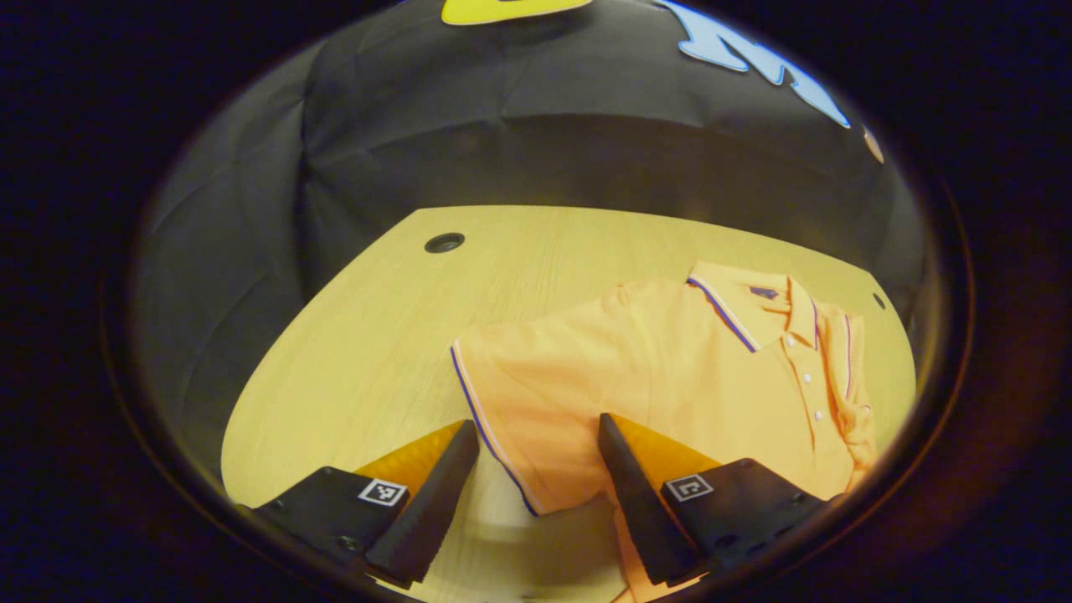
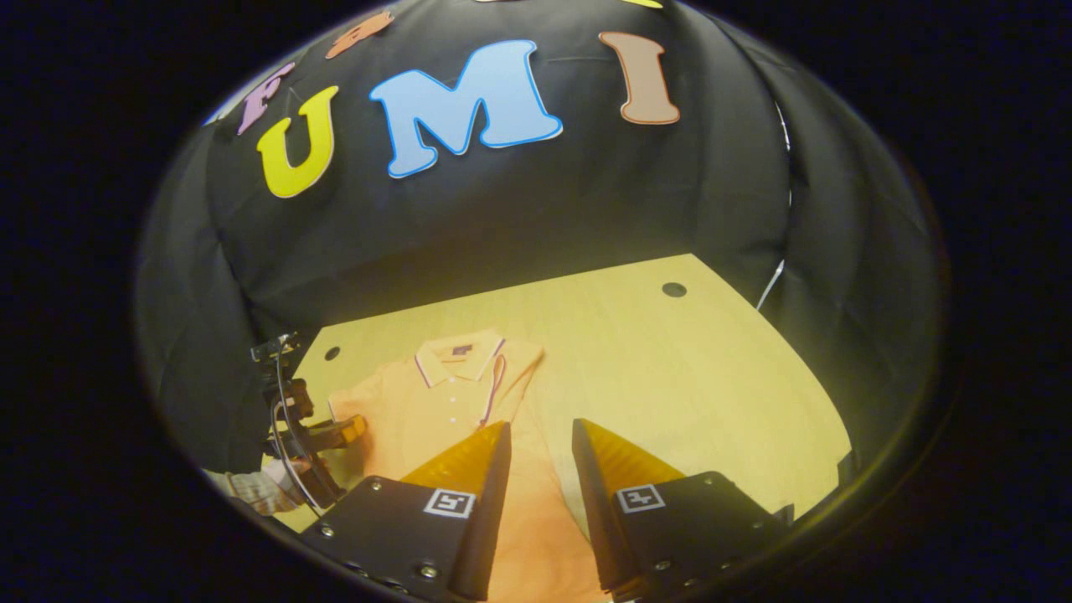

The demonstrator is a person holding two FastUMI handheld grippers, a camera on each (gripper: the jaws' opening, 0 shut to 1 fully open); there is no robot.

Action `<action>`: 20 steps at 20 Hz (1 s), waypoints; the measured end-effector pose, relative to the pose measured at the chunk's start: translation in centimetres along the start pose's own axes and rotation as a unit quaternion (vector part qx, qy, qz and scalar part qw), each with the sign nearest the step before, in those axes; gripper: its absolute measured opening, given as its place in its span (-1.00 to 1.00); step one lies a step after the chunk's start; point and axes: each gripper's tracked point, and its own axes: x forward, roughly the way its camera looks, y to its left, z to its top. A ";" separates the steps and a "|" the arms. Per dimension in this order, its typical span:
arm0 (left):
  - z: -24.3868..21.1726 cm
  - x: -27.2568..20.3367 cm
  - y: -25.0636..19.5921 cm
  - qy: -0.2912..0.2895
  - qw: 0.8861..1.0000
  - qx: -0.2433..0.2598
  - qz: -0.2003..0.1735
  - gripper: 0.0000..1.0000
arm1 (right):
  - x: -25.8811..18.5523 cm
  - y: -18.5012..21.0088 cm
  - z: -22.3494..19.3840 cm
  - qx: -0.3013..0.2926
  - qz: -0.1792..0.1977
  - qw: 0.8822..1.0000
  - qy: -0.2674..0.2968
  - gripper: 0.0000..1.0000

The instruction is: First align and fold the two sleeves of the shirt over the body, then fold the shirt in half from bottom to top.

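My left tongs (image 1: 536,469) stand spread around the sleeve (image 1: 519,402); right tongs (image 2: 536,469) spread above the shirt (image 2: 435,402) on the surface (image 2: 687,368). I may pinch two layers, dragging the body.

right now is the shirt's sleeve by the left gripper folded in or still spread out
Spread out. In the left gripper view the sleeve lies flat on the table, away from the shirt body, between the left gripper fingers.

Soft matt knit cloth shirt (image 1: 670,377), smooth pale wood-grain table (image 1: 377,335), matt creased black cloth wall (image 2: 586,209)
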 end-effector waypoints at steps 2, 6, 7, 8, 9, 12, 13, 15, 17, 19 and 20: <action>-0.2 0.0 0.1 -0.004 1.000 -0.001 0.002 0.92 | 0.1 0.3 -0.1 -0.001 0.002 1.000 0.002 -0.07; -0.1 0.2 -0.2 -0.004 1.000 0.003 -0.004 0.50 | 0.4 0.8 -0.7 0.003 0.009 1.000 0.007 -0.06; 0.1 0.1 -0.3 -0.007 1.000 0.001 -0.007 0.14 | 0.4 0.9 -0.9 0.003 0.011 1.000 0.009 -0.07; 0.1 0.1 -0.2 -0.006 1.000 -0.001 -0.004 -0.23 | 0.4 0.9 -1.0 0.004 0.013 1.000 0.010 -0.06; 0.0 0.1 -0.3 -0.006 1.000 0.000 -0.003 -0.53 | 0.3 1.0 -1.2 0.006 0.014 1.000 0.011 -0.07; 0.0 0.2 -0.5 0.006 1.000 0.027 0.006 -0.79 | 0.3 0.9 -1.3 0.010 0.016 1.000 0.012 -0.07; 0.1 0.2 -0.7 0.010 0.999 0.035 0.008 -0.78 | 0.2 0.8 -1.4 0.011 0.015 1.000 0.010 -0.07; 0.1 0.1 -1.2 0.017 0.999 0.046 0.013 -0.81 | -0.1 0.4 -1.5 0.016 0.013 1.000 0.009 -0.07; 0.6 -0.2 -1.6 0.013 0.998 0.054 0.019 -0.80 | -0.3 -0.1 -1.7 0.023 0.009 1.000 0.009 -0.07; 2.0 -0.8 -2.3 -0.004 0.997 0.069 0.020 -0.80 | -0.3 -0.5 -1.8 0.030 0.006 0.999 0.008 -0.07; 2.9 -1.1 -2.8 -0.014 0.996 0.081 0.019 -0.81 | -0.5 -0.7 -1.9 0.034 0.005 0.999 0.007 -0.07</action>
